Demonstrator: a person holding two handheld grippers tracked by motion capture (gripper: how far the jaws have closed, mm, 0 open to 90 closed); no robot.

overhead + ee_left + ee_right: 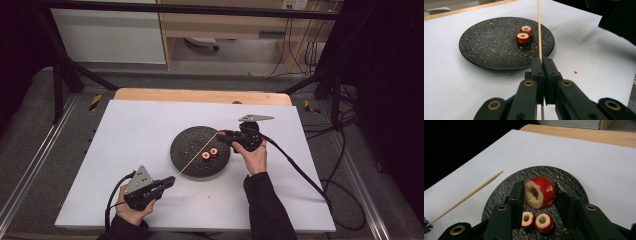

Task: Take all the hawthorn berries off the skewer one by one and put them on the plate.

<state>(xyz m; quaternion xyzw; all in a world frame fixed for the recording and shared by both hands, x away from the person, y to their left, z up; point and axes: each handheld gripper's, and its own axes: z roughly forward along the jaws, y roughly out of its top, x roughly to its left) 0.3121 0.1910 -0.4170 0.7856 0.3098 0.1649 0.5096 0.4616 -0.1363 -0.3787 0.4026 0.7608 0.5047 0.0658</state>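
Red fruit is going onto a skewer [196, 156], and by my reading the job has barely begun. No piece sits on the stick yet. Two cored pieces [209, 153] wait near the middle of the black plate [186, 145], touching each other. A third piece [540, 192] is clamped between the right gripper's [540, 195] jaws, above the plate's far right rim, close to the skewer tip but apart from it. The left gripper [541, 68], near the table's front edge, has its jaws pinched tight on the skewer's lower end, with the stick slanting up over the plate. The held piece has shiny red skin, pale flesh and a hole bored through the core. Left to do: thread this one, then the other two.
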